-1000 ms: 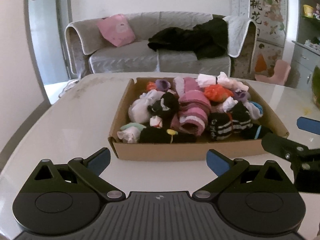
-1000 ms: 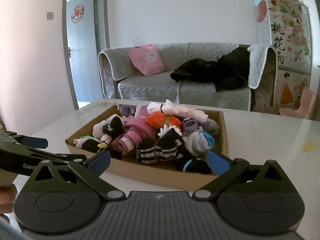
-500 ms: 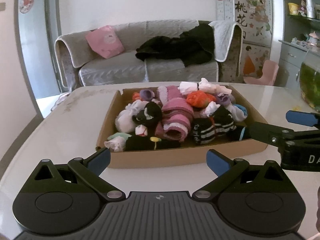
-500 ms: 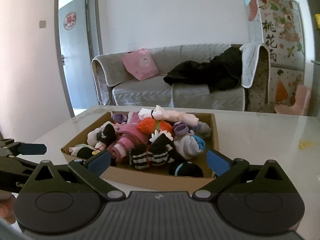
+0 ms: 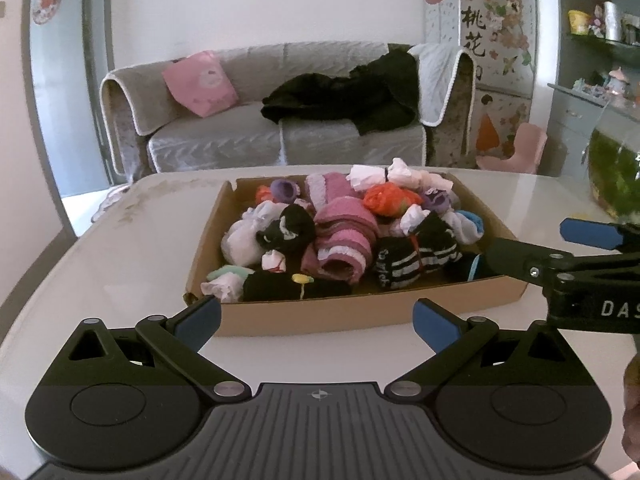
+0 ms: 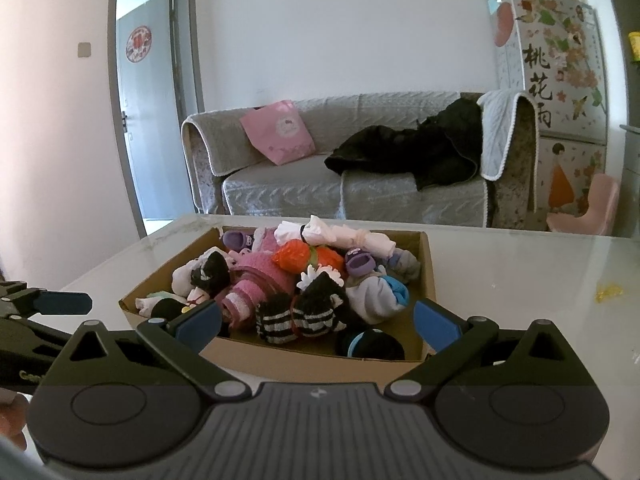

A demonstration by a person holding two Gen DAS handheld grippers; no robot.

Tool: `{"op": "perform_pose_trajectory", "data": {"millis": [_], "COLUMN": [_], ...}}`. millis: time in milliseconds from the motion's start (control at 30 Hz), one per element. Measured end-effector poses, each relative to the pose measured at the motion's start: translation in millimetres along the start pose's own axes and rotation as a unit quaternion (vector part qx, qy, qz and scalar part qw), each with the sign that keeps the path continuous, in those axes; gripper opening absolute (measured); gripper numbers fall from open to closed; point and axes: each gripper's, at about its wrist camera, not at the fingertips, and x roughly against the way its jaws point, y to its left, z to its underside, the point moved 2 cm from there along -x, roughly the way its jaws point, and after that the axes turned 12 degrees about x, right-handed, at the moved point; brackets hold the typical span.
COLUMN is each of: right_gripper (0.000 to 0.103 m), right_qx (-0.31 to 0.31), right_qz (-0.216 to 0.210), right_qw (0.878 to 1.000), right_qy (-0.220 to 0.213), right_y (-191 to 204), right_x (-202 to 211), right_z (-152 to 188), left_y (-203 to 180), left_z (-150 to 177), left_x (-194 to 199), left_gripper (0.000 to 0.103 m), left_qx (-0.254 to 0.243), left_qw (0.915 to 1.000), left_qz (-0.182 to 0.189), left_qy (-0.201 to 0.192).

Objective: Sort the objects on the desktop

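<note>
Here, a shallow cardboard box (image 5: 360, 316) heaped with rolled socks sits at the centre of a pale surface (image 5: 120, 248), both claws poised short of its near wall. The left claw (image 5: 316, 316), bottom centre of the left wrist view, stands spread wide and empty. The right claw (image 6: 316, 316), bottom centre of the right wrist view, is equally wide and holds nothing; in the left view it enters from the right edge, level with the box's right-hand corner.

The socks lie packed and overlapping. A black-and-white striped pair (image 6: 300, 314) rests against a pink fuzzy roll (image 6: 256, 284), with an orange bundle (image 6: 306, 256) behind and a white knotted pair (image 5: 384, 174) at the back.

The likely risk is a mixed grab: a claw closing into the heap could pinch two neighbouring bundles, or drag a roll open. The box looks light, so a claw snagging its low near wall or pulling a wedged sock might tip or slide it across the smooth surface. With both claws converging on the same near side, they could also knock one another.
</note>
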Motion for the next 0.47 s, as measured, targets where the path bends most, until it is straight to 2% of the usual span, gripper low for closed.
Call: {"op": "perform_pose_trajectory", "data": {"millis": [300,367,467], "right_gripper": [0.103,0.103,0.103], "right_qx": [-0.007,-0.005,-0.005], "right_qz": [0.009,0.009,0.009], "right_qw": [1.000,1.000,1.000], "right_qy": [-0.009,-0.008,-0.009], "right_y": [-4,-5,-5], "right_x": [1,0,0], "right_z": [0,0,0], "left_y": [6,6,5], "left_z": [-5,-6,-7], "left_x": [13,13,4], "left_gripper": [0.102,0.103,0.103], "left_qx": [0.017,0.019,0.014], "left_qw": [0.9993,0.9992,0.9998], "left_qz": [0.014,0.023,0.009], "left_qy": [-0.030,-0.029,-0.009]}}
